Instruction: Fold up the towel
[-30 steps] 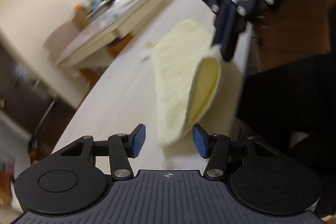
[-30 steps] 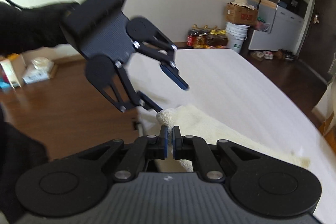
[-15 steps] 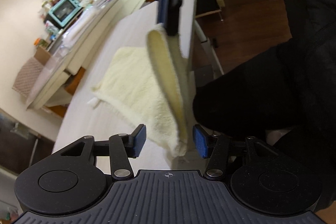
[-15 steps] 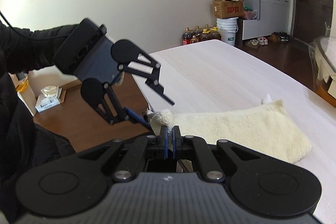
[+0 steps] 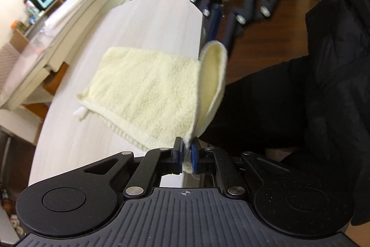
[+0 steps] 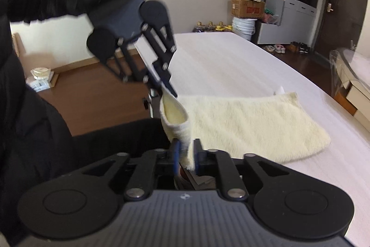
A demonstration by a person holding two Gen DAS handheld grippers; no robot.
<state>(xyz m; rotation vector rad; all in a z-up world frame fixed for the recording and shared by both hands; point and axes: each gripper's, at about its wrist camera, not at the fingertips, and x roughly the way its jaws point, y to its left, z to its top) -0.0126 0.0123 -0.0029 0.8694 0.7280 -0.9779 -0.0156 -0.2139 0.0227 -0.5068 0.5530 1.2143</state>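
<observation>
1. Left gripper (image 5: 185,152) is clamped on a towel (image 5: 148,94) corner at the table (image 5: 148,15) edge.
2. Right gripper (image 6: 186,154) pinches the other corner loosely; bare tabletop lies beyond.
3. The fluffy cream towel lies ahead, its near edge lifted.

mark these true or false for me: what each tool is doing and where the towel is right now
1. The left tool is shut on a corner of the towel. True.
2. The towel is blue. False: it is pale yellow.
3. The right tool has towel between its fingers. True.
4. The whole towel hangs in the air. False: most of it lies on the white table; only the near edge is lifted between the two tools.
</observation>
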